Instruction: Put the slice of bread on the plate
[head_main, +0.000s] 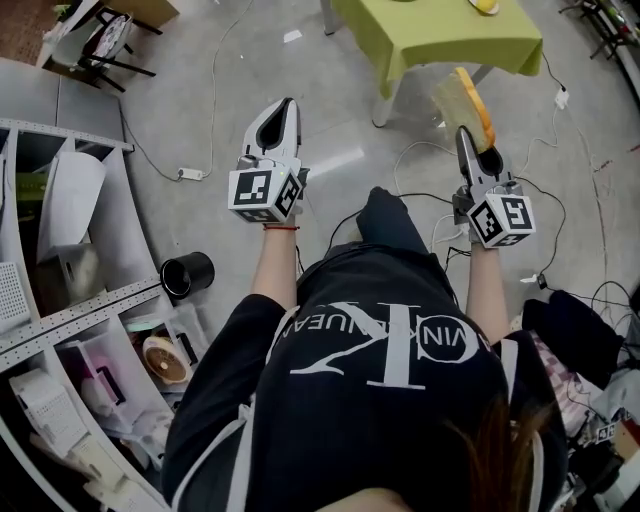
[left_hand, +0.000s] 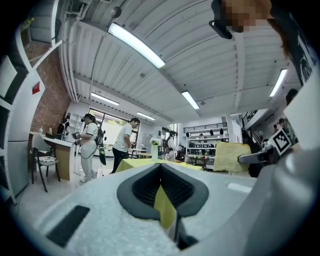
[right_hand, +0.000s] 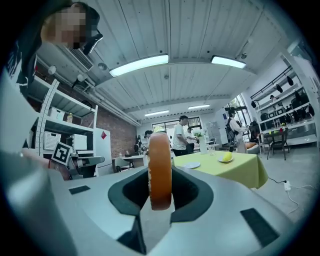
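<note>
A slice of bread (head_main: 466, 103) with a brown crust stands on edge in my right gripper (head_main: 463, 135), which is shut on it. In the right gripper view the crust (right_hand: 160, 172) fills the gap between the pads. Ahead of it a green-clothed table (right_hand: 225, 170) carries a white plate (right_hand: 191, 165) and a second plate with something yellow on it (right_hand: 226, 158). My left gripper (head_main: 287, 108) is held level beside the right one, shut with nothing in it. The left gripper view shows the bread (left_hand: 231, 156) to its right.
The green table (head_main: 440, 35) is just ahead, its leg (head_main: 388, 95) near the bread. Grey shelving (head_main: 60, 300) runs down the left, with a black cup (head_main: 187, 273) on the floor beside it. Cables (head_main: 420, 150) trail over the floor. Several people (left_hand: 122, 147) stand far off.
</note>
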